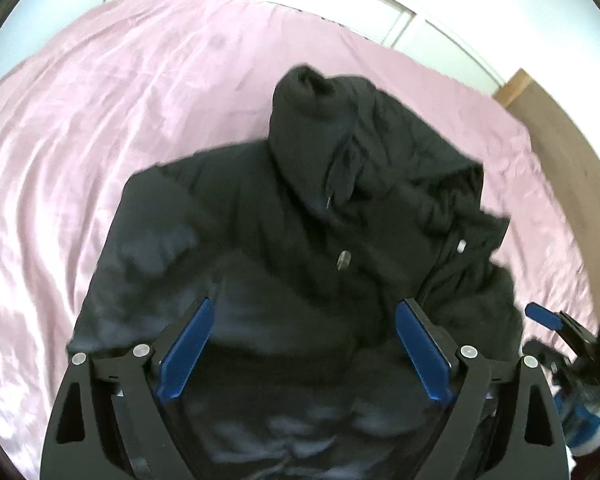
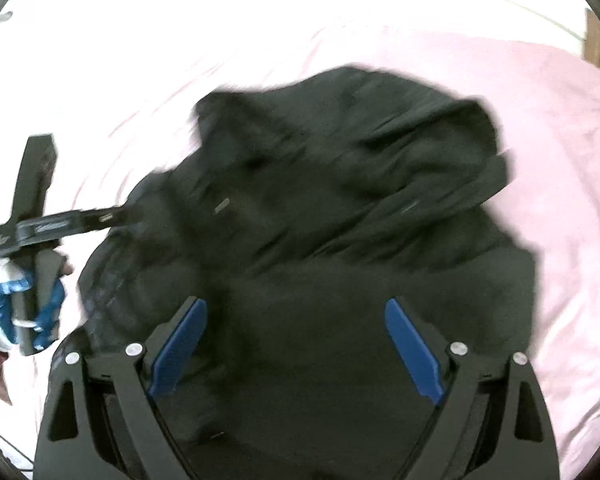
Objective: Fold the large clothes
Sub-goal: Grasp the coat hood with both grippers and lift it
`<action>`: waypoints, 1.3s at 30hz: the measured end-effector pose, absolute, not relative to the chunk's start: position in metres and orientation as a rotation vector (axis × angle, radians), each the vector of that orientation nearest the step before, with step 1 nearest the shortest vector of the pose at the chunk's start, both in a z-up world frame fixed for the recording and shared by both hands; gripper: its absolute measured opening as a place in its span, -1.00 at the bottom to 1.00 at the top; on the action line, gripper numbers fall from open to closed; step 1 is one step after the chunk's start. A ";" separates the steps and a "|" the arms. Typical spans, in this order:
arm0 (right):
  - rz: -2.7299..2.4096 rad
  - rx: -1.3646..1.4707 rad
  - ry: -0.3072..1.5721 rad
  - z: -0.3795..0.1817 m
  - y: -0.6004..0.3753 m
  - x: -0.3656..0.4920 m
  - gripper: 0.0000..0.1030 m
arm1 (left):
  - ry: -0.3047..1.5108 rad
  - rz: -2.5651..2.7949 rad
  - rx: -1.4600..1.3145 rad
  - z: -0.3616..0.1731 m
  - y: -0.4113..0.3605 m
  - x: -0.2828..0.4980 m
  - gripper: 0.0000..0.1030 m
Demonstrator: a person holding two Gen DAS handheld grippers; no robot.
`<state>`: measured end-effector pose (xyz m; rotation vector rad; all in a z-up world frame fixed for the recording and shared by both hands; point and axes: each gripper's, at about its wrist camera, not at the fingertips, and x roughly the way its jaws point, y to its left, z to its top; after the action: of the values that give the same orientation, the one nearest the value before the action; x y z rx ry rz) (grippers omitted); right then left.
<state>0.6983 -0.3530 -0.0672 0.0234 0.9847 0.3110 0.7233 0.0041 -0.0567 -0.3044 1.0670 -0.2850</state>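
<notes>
Both tongs, left (image 1: 304, 348) and right (image 2: 296, 348), gape empty above the black jacket (image 1: 300, 240) lying bunched on the pink bed (image 1: 100, 120) ahead; the fold looks only partly made, with neatening left.

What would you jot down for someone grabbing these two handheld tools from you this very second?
Left gripper: jaws wide open, holding nothing, poised over the near part of the black jacket.
Right gripper: jaws wide open too, empty, above the same jacket.
The jacket lies bunched on the pink bedsheet, hood away from you, one sleeve draped across the front.
Done: it looks partly gathered, though no neat fold shows.
Left: smooth it out, tuck in the sleeves and hood, then fold the body. The views are blurry, so check before gripping.
</notes>
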 end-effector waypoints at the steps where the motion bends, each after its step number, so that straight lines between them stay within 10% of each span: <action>1: 0.286 0.030 0.973 -0.064 -0.365 0.709 0.78 | 1.059 -0.285 -0.316 -0.052 0.003 0.733 0.76; 25: 0.125 0.878 0.942 -0.155 -0.528 0.900 0.84 | 1.088 -0.345 -0.782 -0.090 0.011 0.933 0.86; 33: 0.123 0.769 0.922 -0.143 -0.503 0.928 0.84 | 1.139 -0.311 -0.737 -0.107 -0.015 0.949 0.86; 37: 0.108 0.691 0.947 -0.137 -0.494 0.936 0.82 | 1.153 -0.289 -0.713 -0.106 -0.023 0.953 0.39; 39: 0.104 0.655 0.983 -0.135 -0.497 0.937 0.30 | 1.174 -0.288 -0.672 -0.105 -0.026 0.953 -0.01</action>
<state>0.9365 -0.4971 -0.1350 0.6553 0.9825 0.1042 0.9528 -0.0256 -0.1053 -0.6715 1.1739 -0.2878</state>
